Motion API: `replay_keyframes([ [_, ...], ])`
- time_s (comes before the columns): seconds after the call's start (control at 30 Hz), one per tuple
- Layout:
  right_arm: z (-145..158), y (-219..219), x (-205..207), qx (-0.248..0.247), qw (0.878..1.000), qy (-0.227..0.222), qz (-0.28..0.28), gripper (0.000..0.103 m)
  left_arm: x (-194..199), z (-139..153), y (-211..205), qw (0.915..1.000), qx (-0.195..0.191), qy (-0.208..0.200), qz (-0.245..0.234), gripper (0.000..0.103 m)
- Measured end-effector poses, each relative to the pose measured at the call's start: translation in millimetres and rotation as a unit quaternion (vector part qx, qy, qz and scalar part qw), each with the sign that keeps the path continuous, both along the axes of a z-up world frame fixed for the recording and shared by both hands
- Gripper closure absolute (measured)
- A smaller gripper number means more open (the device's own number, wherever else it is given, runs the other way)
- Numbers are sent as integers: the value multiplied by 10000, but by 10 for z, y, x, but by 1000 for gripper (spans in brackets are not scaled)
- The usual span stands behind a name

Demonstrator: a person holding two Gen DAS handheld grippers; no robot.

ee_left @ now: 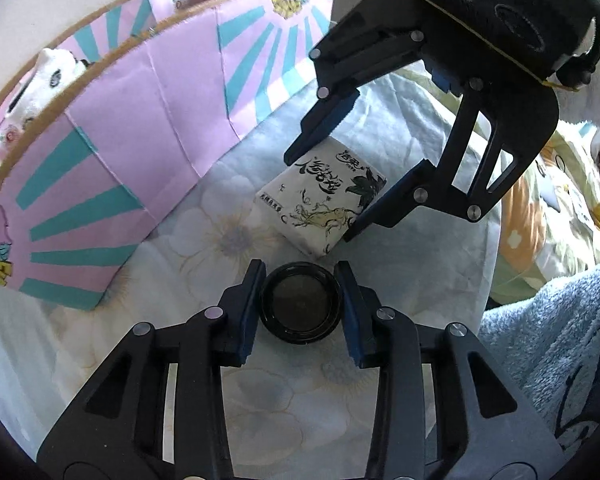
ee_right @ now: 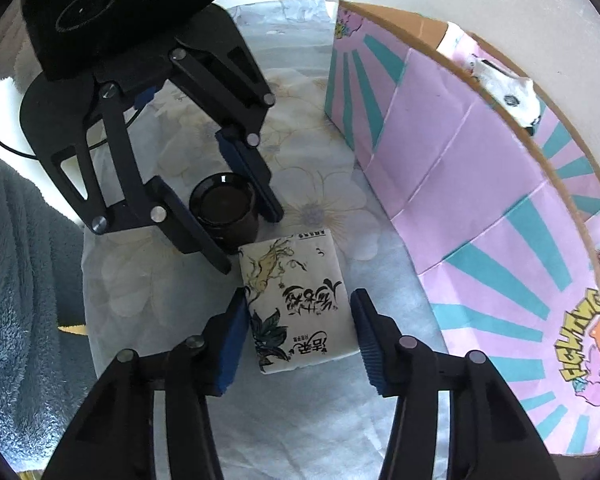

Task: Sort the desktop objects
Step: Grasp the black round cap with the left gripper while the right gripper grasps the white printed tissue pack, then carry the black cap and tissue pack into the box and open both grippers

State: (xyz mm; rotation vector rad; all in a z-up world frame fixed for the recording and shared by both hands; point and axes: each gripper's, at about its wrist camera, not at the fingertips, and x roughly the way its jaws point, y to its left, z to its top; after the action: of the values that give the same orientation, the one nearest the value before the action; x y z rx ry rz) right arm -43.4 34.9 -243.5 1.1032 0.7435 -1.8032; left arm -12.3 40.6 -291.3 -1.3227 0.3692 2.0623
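Note:
A round black jar (ee_left: 300, 307) stands on the floral cloth between the fingers of my left gripper (ee_left: 300, 276); the blue pads sit right beside its sides and seem to touch it. It also shows in the right wrist view (ee_right: 225, 210). A white tissue pack with ink drawings (ee_left: 322, 196) lies flat just beyond the jar. My right gripper (ee_right: 298, 304) is open around the pack (ee_right: 300, 300), with a gap on its right side. The right gripper shows in the left wrist view (ee_left: 318, 196), the left gripper in the right wrist view (ee_right: 252, 244).
A pink and teal cardboard box (ee_left: 140, 128) stands at the far side of the table, open on top, with a white plush toy (ee_left: 56, 72) inside; it also shows in the right wrist view (ee_right: 480, 200). A blue fleece blanket (ee_left: 548, 344) lies beside the table.

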Motion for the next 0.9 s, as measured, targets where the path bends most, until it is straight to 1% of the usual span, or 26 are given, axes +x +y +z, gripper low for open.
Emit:
replay_keyframes([
  [0.2,147,17,-9,-132,9997,-61,-221,56,-61,205,-100,9994,30,70,334,71],
  [0.4,461,45,2,-457,9974,-141,-532,56,-181,559,-133,9981,-93,178,576,71],
  [0.47,597,47,10,-580,9960,-146,-657,56,-150,680,-138,9974,-118,206,681,71],
  [0.53,750,51,8,-711,9944,-136,-769,56,-226,835,-188,9964,-90,284,792,71],
  [0.57,835,81,-69,-745,9938,-125,-813,56,-320,912,-184,9959,-56,307,853,71],
  [0.67,1070,146,-164,-833,9914,-36,-1009,56,-358,1103,-228,9939,-89,453,997,71],
  [0.73,1126,255,-58,-884,9898,28,-1118,56,-417,1219,-246,9923,-82,526,1120,71],
  [0.83,1319,294,-241,-985,9853,123,-1391,56,-588,1374,-234,9889,-51,657,1333,71],
  [0.9,1383,350,-295,-1058,9813,160,-1598,56,-725,1471,-240,9862,20,699,1503,71],
])
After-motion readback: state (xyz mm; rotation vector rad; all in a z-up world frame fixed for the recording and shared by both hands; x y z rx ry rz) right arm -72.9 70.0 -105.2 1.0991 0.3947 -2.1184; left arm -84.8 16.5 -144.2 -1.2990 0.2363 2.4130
